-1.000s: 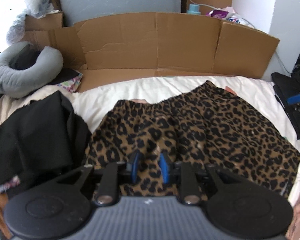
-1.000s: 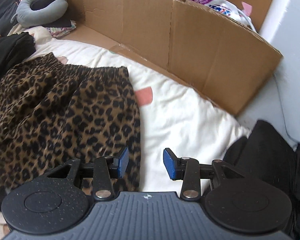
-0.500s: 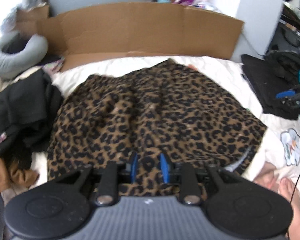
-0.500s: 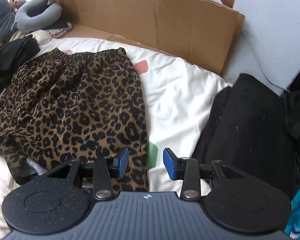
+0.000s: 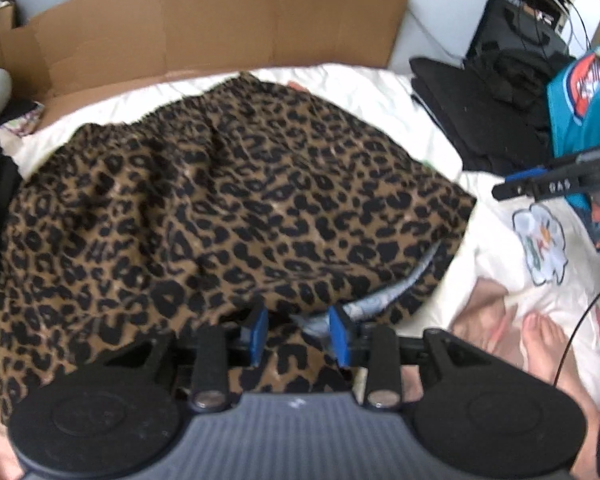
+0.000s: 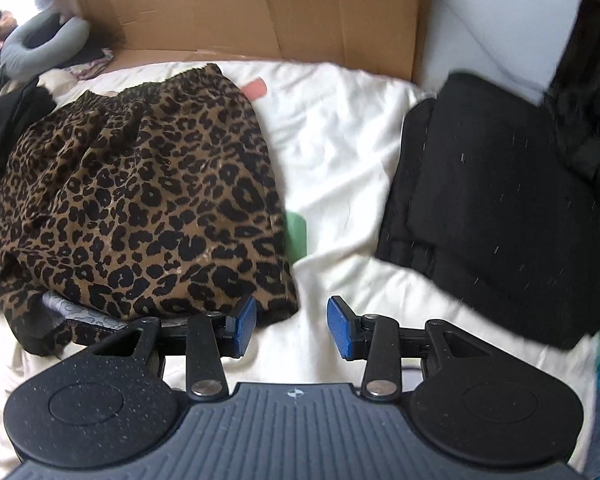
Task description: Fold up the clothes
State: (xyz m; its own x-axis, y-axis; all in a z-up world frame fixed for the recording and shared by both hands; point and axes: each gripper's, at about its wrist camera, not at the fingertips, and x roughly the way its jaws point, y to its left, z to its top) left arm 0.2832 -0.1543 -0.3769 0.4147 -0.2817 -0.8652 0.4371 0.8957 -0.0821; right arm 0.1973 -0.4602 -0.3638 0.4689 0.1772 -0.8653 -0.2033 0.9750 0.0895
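Observation:
A leopard-print skirt (image 5: 236, 200) lies spread on the white bed sheet (image 6: 340, 128), waistband at the far side. Its near hem is rumpled, and a strip of grey lining (image 5: 380, 300) shows there. My left gripper (image 5: 298, 334) hovers over that near hem. Its jaws are opening, and the fabric lies loose between the blue pads, not pinched. My right gripper (image 6: 292, 328) stands open over bare sheet just right of the skirt's (image 6: 140, 200) near corner, with nothing between its fingers. The left wrist view also shows the right gripper (image 5: 556, 184) from the side.
Flattened cardboard (image 6: 280, 12) stands along the bed's far side. Folded black clothes (image 6: 492, 208) lie right of the skirt, and a dark pile (image 6: 4, 120) and a grey neck pillow (image 6: 40, 48) lie left. A teal garment (image 5: 572, 120) and a person's bare feet (image 5: 540, 340) are at the near right.
Both grippers have drawn back toward the bed's near edge, and the skirt's hem came along with the left one. The left jaws, earlier pinched on the fabric, now stand wider apart.

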